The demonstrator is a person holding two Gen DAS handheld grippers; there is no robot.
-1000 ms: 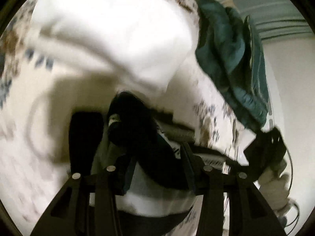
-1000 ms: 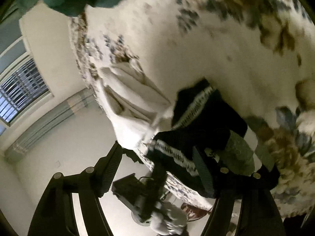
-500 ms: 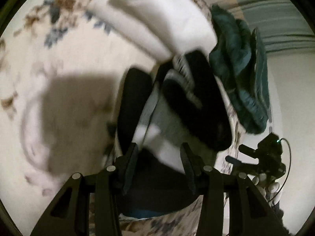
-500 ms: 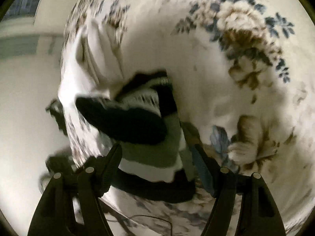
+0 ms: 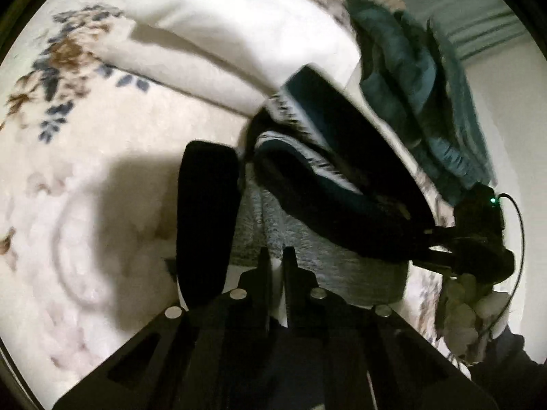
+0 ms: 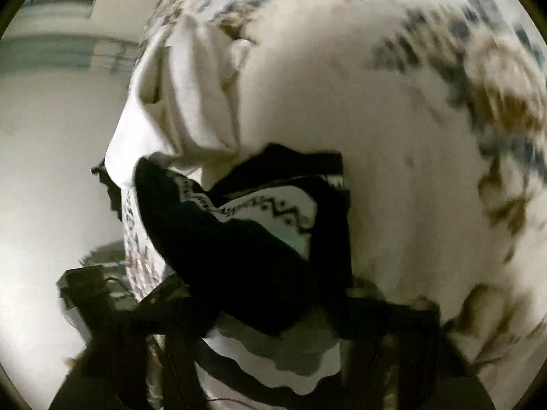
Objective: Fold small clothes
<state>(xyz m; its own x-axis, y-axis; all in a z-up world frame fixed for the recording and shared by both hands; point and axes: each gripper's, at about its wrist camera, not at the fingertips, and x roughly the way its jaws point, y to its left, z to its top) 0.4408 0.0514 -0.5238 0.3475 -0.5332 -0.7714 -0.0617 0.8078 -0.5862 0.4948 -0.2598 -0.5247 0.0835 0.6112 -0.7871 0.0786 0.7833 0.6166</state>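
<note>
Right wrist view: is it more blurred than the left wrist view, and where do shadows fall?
Right wrist view: heavy motion smear on the floral bedspread and on the right tool, whose state is unreadable. Left wrist view: sharper; the left tool is crisp, and a dark shadow lies on the bedspread left of the black-and-grey sweater.

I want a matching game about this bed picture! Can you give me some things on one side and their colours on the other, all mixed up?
Things:
1. patterned sweater
2. folded cloth
3. crumpled garment
4. bedspread

Colours:
a. teal
b. cream with blue and brown flowers
c. plain white
d. black, white and grey with a zigzag band

Pairs: 1-d, 2-c, 3-a, 4-b
</note>
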